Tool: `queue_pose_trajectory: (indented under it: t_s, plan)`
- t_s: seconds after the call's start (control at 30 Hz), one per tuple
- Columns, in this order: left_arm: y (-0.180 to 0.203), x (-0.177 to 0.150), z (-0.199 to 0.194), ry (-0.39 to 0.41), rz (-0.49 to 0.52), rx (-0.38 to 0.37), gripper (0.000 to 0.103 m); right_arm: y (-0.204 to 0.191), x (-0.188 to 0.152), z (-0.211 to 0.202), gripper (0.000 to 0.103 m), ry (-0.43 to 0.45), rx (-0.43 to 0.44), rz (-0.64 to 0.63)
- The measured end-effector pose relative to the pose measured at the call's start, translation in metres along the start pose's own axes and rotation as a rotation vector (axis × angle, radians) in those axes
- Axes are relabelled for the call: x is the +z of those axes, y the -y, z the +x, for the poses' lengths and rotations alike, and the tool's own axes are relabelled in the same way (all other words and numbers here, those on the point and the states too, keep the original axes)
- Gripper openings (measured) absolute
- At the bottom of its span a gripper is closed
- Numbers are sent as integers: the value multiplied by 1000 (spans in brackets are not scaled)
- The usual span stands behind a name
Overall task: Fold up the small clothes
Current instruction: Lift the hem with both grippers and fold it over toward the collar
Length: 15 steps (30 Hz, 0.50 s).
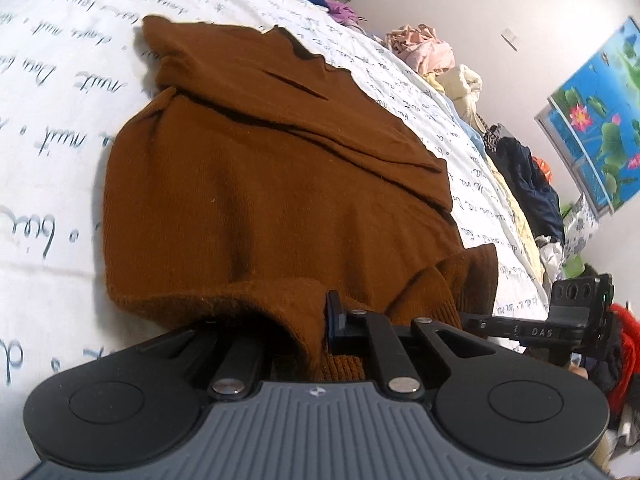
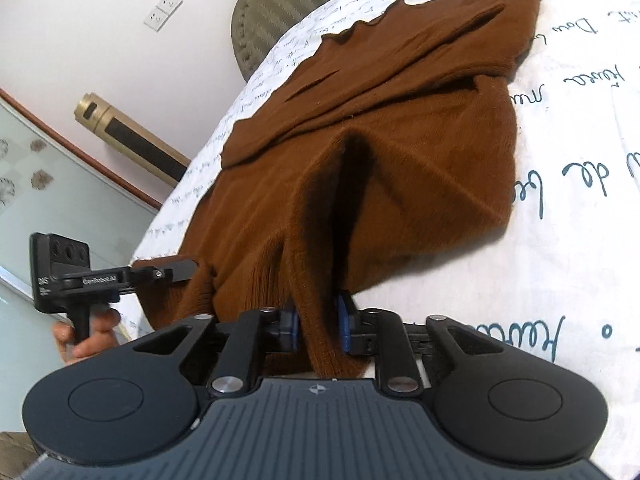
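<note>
A brown knit sweater [image 1: 260, 184] lies partly folded on a white bedsheet printed with script [image 1: 52, 120]. My left gripper [image 1: 308, 320] is shut on the sweater's near ribbed hem, which drapes over its left finger and hides it. My right gripper [image 2: 318, 320] is shut on the same hem further along; the cloth [image 2: 380, 140] rises in a ridge between its blue pads [image 2: 344, 322]. The right gripper also shows in the left wrist view [image 1: 576, 320], and the left gripper in the right wrist view [image 2: 100, 276], held by a hand.
A row of piled clothes [image 1: 436, 56] runs along the bed's far edge by the wall. A green striped headboard cushion [image 2: 288, 12] stands at the bed's head. A gold floor-standing unit [image 2: 132, 136] and a glass door are beside the bed.
</note>
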<state>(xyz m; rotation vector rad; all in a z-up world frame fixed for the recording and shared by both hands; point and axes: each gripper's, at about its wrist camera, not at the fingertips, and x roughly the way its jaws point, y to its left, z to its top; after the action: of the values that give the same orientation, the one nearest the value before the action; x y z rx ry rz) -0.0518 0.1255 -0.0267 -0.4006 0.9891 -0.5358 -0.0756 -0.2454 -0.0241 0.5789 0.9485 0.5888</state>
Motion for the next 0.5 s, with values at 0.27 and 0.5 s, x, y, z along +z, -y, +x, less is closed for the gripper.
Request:
queue_pose_trajectory:
  t_s: [0.27,0.5]
  plan:
    - [-18,-17,-11,-2,-93,-67,12,-9,-2,0,14,25,-38,-16]
    - [-21,-28,-14,9,-86,-62,34,-1,-6,4,13,35,-37,23]
